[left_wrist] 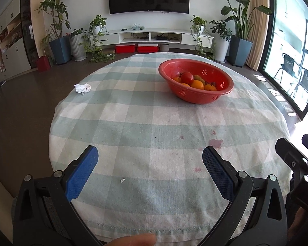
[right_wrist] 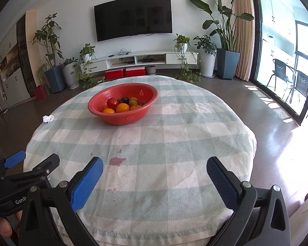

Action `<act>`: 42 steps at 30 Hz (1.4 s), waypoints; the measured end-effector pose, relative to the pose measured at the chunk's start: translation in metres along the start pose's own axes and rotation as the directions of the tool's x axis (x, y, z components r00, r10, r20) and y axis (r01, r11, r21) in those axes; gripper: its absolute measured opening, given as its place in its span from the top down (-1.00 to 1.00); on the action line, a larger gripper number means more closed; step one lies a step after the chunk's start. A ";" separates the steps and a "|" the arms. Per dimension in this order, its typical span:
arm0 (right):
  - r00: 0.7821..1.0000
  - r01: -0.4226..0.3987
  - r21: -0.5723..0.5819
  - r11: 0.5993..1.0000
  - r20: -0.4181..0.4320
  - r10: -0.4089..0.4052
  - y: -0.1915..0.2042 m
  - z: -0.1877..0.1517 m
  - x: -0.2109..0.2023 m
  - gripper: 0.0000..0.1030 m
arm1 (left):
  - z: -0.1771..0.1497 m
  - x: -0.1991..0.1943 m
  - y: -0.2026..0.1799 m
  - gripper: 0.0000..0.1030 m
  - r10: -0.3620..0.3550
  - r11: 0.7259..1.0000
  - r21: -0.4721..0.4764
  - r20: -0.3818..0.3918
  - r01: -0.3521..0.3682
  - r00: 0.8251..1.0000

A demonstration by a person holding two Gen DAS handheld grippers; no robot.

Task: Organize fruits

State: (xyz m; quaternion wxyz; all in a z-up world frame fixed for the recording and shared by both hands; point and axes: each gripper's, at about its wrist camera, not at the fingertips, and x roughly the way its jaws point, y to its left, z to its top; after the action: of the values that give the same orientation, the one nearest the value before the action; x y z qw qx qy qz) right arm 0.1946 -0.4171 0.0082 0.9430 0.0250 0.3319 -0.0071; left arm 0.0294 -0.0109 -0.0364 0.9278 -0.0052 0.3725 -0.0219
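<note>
A red colander bowl [left_wrist: 221, 73] [right_wrist: 104, 114] stands on the far half of the round table. It holds several fruits: oranges [left_wrist: 197, 84] [right_wrist: 122, 107], a red tomato [left_wrist: 187, 77] [right_wrist: 112, 101], dark plums [right_wrist: 124, 99] and greenish-brown fruits [right_wrist: 132, 103]. My left gripper [left_wrist: 149, 160] hovers open over the near table edge, nothing between its blue pads. My right gripper [right_wrist: 155, 171] is likewise open and empty at the near edge. Each gripper shows at the side of the other's view: the right gripper [left_wrist: 293, 160] and the left gripper [right_wrist: 30, 164].
The checked cloth on the table [left_wrist: 133, 123] [right_wrist: 174, 143] has red stains [left_wrist: 215, 142] [right_wrist: 117, 161]. A crumpled white tissue [left_wrist: 83, 87] [right_wrist: 48, 119] lies at the left edge, a small white scrap [left_wrist: 122, 180] near me. Floor, plants, TV unit lie beyond.
</note>
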 end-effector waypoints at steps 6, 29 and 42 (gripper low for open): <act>1.000 0.002 -0.013 1.000 -0.008 -0.002 0.005 -0.002 0.001 -1.00 | -0.007 0.008 0.002 -1.00 -0.014 1.000 -0.008 -0.017 0.013 1.000; 1.000 0.002 -0.018 1.000 -0.019 -0.002 0.007 -0.008 0.004 -1.00 | -0.011 0.010 0.003 -1.00 -0.019 1.000 -0.008 -0.022 0.019 1.000; 1.000 0.002 -0.021 1.000 -0.022 -0.003 0.007 -0.010 0.004 -1.00 | -0.012 0.011 0.002 -1.00 -0.019 1.000 -0.007 -0.022 0.019 1.000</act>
State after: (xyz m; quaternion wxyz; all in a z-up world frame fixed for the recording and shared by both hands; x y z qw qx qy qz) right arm 0.1917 -0.4092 -0.0022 0.9395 0.0148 0.3422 -0.0047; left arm 0.0288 -0.0091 -0.0526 0.9233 -0.0119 0.3829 -0.0293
